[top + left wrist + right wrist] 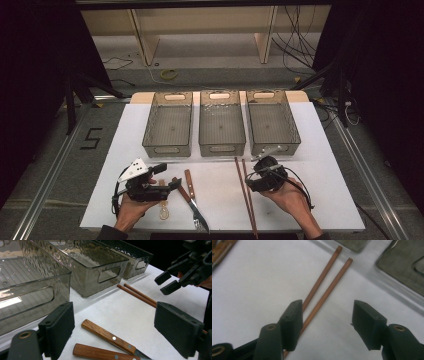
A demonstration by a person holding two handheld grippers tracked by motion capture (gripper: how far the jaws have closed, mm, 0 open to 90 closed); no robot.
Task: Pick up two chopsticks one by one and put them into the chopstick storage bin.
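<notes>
Left claw (113, 327): jaws apart over two wooden-handled utensils (108, 336). Right claw (327, 325): jaws apart above chopsticks (324, 293). Three bins (221, 125) behind.

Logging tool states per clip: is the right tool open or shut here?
Open. In the right gripper view the right tool has its jaws standing well apart above the white table, the chopsticks ungripped beside one jaw.

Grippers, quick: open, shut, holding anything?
Left gripper: open, empty, above the wooden-handled utensils.
Right gripper: open, empty, over the chopsticks.
</notes>
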